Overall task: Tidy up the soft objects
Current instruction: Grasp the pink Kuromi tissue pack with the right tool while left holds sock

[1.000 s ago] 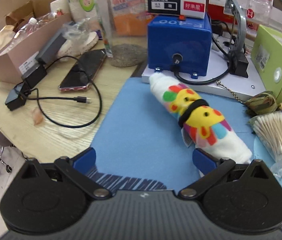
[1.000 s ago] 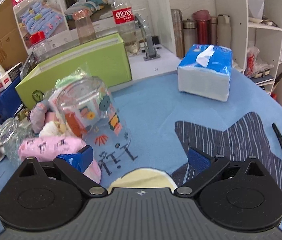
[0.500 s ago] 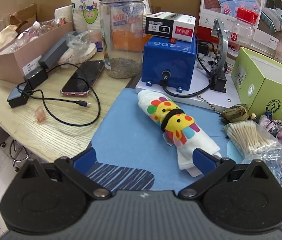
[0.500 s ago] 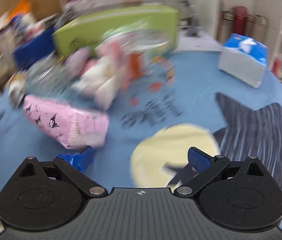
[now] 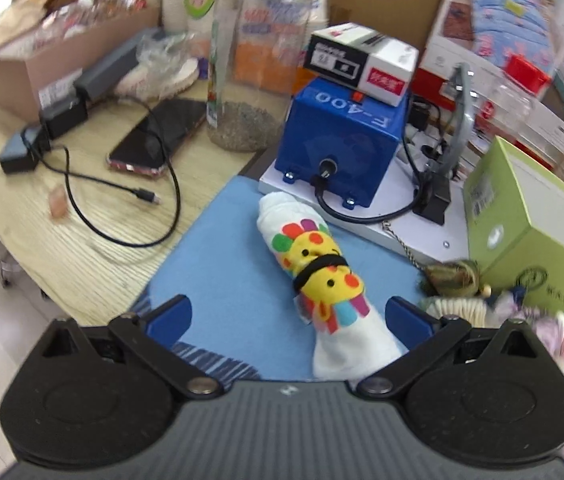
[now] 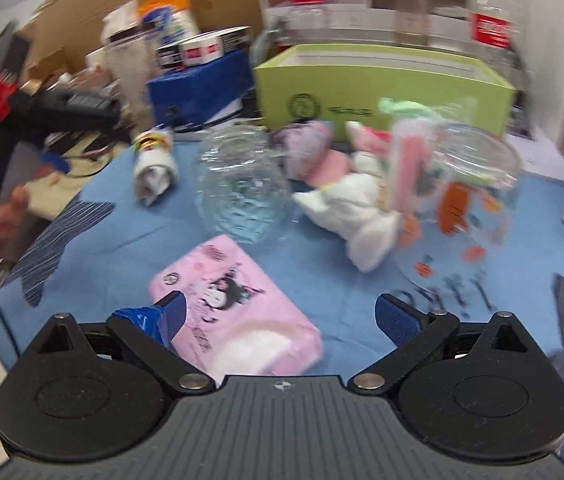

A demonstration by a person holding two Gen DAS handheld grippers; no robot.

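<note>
Soft cloth roll, matt blue mat, grained wooden table.

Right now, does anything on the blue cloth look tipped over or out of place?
Yes. The clear ribbed jar lies on its side, mouth toward the camera, behind the pink tissue pack. Nothing looks spilled.
</note>
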